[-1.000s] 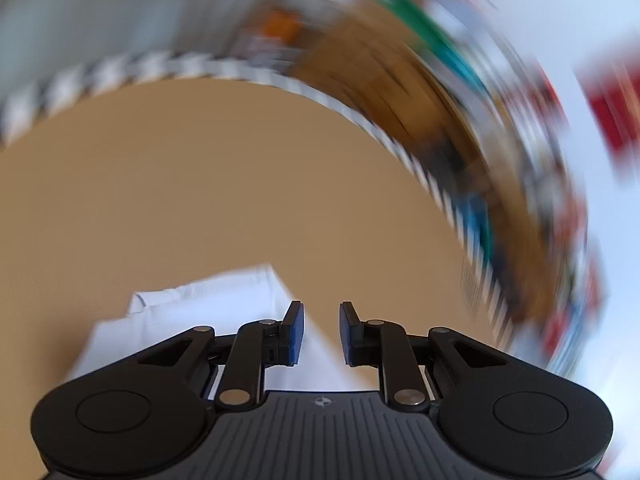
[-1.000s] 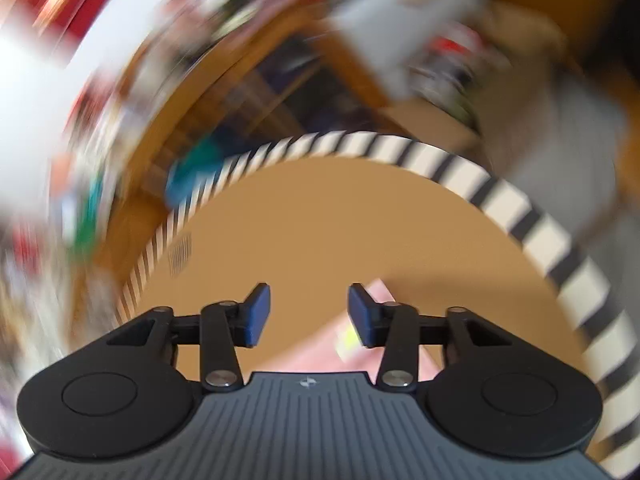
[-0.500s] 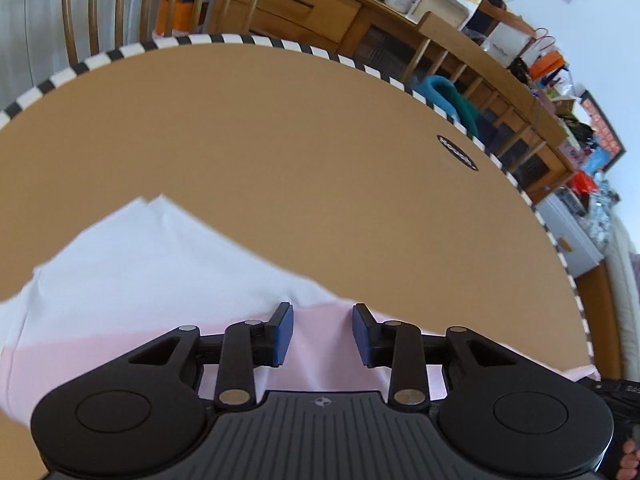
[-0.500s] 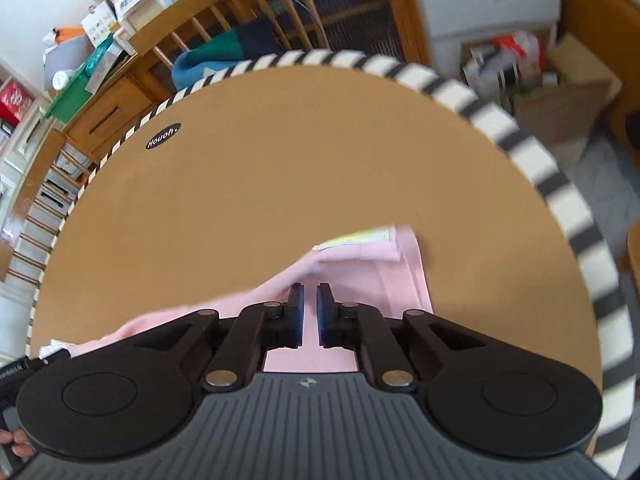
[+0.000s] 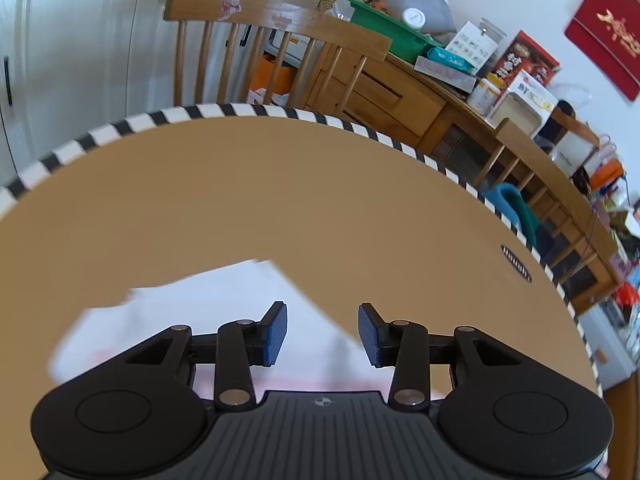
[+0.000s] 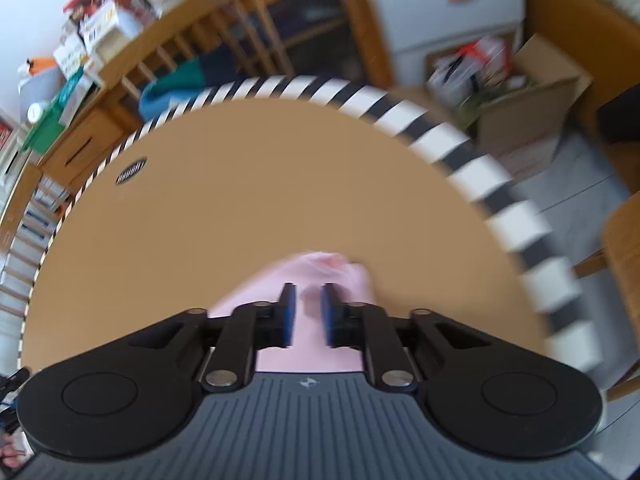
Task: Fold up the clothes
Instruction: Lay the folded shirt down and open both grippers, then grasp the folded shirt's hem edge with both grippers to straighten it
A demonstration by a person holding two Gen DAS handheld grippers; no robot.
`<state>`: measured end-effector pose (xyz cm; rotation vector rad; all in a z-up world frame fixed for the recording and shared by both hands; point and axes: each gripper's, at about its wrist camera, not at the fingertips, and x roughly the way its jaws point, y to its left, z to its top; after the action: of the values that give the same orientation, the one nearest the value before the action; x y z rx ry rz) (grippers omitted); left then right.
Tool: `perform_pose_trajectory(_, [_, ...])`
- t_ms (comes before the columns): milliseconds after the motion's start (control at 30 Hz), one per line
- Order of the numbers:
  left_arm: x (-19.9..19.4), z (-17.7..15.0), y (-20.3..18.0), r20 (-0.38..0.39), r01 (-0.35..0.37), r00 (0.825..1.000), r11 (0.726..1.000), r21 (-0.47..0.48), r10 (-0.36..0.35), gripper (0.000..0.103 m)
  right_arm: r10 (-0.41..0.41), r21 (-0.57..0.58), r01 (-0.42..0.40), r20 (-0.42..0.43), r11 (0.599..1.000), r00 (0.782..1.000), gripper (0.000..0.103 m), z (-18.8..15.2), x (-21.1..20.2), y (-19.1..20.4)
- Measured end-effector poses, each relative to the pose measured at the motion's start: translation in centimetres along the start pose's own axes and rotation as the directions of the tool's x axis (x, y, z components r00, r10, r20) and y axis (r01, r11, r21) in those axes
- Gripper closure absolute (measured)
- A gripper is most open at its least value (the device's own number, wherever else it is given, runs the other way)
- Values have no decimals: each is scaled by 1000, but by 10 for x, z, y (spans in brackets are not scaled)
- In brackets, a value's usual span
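Note:
A pale pink and white garment (image 5: 208,304) lies on the round brown table (image 5: 280,200), blurred by motion in both views. My left gripper (image 5: 322,334) is open and empty just above the garment's near edge. My right gripper (image 6: 307,314) has its jaws narrowly apart around a raised fold of the pink garment (image 6: 320,268); the cloth bunches between and ahead of the pads. Whether the pads press the cloth I cannot tell for sure.
The table has a black-and-white striped rim (image 5: 224,111) and a small black logo (image 5: 516,269). Wooden chairs (image 5: 276,40) and a cluttered wooden sideboard (image 5: 440,92) stand behind it. A cardboard box (image 6: 532,104) sits on the floor at the right.
My left gripper has opened wider and the view has tilted up. My right gripper's jaws have parted slightly and the pink cloth now bunches up higher between them.

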<state>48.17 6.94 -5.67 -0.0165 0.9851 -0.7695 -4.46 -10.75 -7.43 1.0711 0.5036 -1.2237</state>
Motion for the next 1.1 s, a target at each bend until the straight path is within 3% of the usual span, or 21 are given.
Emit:
perform_pose_trajectory(133, [-46,-34,12,-93,82,992,997,0,-82,56,-14,-41,16,38,999,999,73,2,-26,-33])
perform_pose_trajectory(300, [-87,-114,-26,-120,105,987,995,2,-104,44,152,-128,-153,-17,980,988,73,33,-8,-56])
perform_pose_trajectory(367, [-103,-146,-41,-129,110,986,994,-2,-110,42,214,-227,-222,-63,948,975,72,52,9,-49])
perform_pose_trajectory(467, [-120,-191,-58,-129,53,989,993,-103,-66,41,264,-356,-307,-164,883,951,69,75,32,-34])
perform_pose_trajectory(567, [-124,-215,-73,-130,35,990,986,-162,-56,37,310,-429,-399,-264,810,913,62,90,39,-27])
perform_pose_trajectory(667, [-128,-238,-88,-131,16,990,975,-220,-46,37,301,-495,-436,-331,751,895,61,102,44,-22])
perform_pose_trajectory(833, [-134,-277,-114,-135,-16,990,949,-315,-28,33,300,-488,-482,-405,728,864,60,115,60,-3])
perform_pose_trajectory(900, [-134,-289,-123,-128,1,991,935,-354,-49,33,314,-475,-530,-462,702,830,60,116,69,10])
perform_pose_trajectory(1000, [-129,-303,-141,-131,-9,990,910,-416,-50,32,286,-502,-604,-573,618,768,60,117,86,32])
perform_pose_trajectory(1100, [-126,-323,-162,-115,-17,992,873,-487,-45,30,234,-488,-692,-701,532,674,60,122,109,52])
